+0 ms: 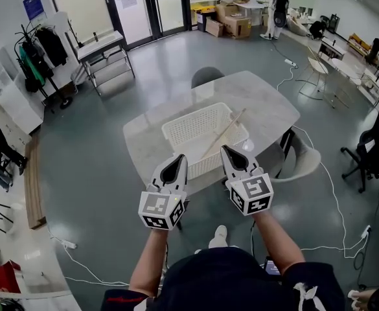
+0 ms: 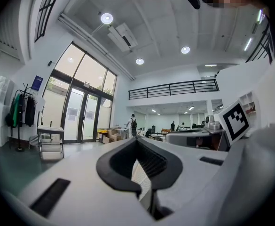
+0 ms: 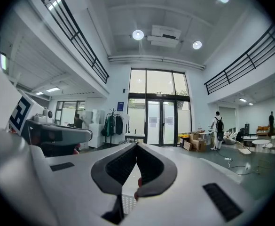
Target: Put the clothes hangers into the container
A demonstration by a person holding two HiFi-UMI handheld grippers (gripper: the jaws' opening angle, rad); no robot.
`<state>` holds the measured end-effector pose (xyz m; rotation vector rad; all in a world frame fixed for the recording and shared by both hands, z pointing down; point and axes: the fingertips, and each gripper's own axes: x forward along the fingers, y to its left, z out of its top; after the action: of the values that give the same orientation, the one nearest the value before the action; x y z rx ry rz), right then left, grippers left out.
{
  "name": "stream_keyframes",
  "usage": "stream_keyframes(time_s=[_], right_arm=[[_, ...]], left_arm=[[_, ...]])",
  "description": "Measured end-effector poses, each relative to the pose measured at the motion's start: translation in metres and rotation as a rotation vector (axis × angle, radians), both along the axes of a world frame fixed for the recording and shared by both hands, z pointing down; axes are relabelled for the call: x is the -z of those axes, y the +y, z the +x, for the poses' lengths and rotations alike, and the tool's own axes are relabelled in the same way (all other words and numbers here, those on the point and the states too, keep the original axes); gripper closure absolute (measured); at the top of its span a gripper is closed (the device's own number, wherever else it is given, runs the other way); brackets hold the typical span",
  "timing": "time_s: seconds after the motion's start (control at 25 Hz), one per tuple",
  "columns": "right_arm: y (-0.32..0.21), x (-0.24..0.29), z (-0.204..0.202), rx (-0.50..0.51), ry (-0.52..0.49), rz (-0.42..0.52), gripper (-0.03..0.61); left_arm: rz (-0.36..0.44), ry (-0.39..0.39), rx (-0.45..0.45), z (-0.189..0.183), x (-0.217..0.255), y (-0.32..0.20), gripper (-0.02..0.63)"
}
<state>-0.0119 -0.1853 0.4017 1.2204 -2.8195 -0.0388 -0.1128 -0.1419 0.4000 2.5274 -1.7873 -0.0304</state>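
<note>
A white lattice basket (image 1: pixel 183 131) stands on the marble table (image 1: pixel 267 102), and a wooden clothes hanger (image 1: pixel 225 133) lies slanted in it, one end sticking over the far right rim. My left gripper (image 1: pixel 174 169) hovers at the table's near edge just in front of the basket, tips touching and nothing between them. The right gripper (image 1: pixel 236 159) is beside it, over the basket's near right corner, also shut and empty. In the left gripper view the jaws of the left gripper (image 2: pixel 137 141) meet. In the right gripper view the right gripper (image 3: pixel 136 146) is likewise shut.
A grey chair (image 1: pixel 205 75) stands behind the table and a white chair (image 1: pixel 304 162) at its right. A metal cart (image 1: pixel 105 52) and a coat rack (image 1: pixel 39 49) are at the far left. Cables run over the floor (image 1: pixel 332 193). A person (image 1: pixel 278 4) stands far back.
</note>
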Motion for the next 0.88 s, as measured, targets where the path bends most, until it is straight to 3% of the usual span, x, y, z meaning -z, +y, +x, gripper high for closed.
stream_keyframes(time_s=[0.88], right_arm=[[0.070,0.004,0.006,-0.042,0.009,0.020,0.560]], left_arm=[[0.017,0.013,-0.044,0.005,0.003,0.060,0.610]])
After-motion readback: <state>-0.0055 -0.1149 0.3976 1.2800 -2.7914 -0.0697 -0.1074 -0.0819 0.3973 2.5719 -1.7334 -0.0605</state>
